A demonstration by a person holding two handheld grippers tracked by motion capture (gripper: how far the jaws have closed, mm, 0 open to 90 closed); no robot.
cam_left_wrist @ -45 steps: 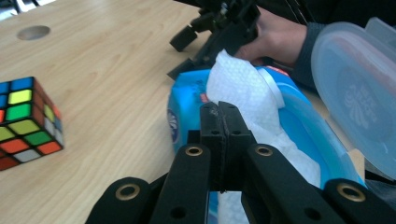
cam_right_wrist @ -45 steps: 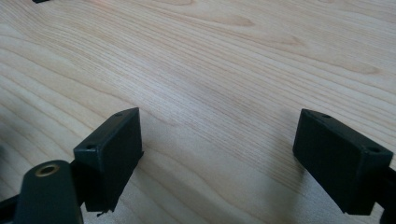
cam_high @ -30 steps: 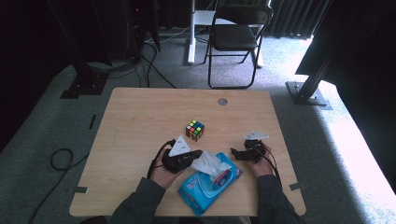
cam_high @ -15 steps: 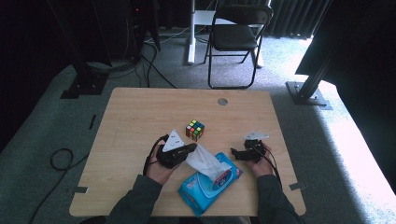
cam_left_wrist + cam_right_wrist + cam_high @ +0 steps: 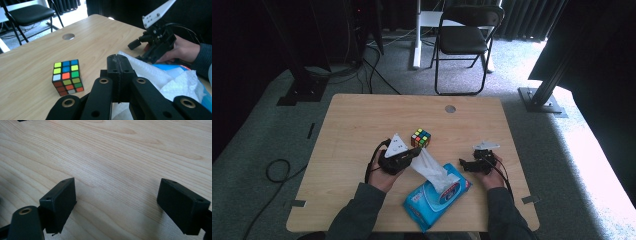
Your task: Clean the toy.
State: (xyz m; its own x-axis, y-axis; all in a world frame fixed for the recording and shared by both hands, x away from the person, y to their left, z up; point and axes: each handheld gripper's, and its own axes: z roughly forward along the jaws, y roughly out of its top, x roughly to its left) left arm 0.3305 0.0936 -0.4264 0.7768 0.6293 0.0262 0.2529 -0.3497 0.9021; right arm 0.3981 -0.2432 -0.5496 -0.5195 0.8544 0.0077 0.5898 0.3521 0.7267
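We're pinching the wet wipe (image 5: pixel 428 167) in our closed left gripper (image 5: pixel 416 154), drawing it far-left from the blue wipes pack (image 5: pixel 437 197); right gripper (image 5: pixel 466 164) is waiting open.

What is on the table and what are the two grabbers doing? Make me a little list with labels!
Work: pulling a white tissue out of a blue soft wipes pack
Left gripper: jaws shut on the tissue
Right gripper: jaws open, nothing between them, over bare wood
Nearby: a colourful puzzle cube beside the left gripper, untouched
Surface: light wooden table with a round hole
Behind: a black folding chair
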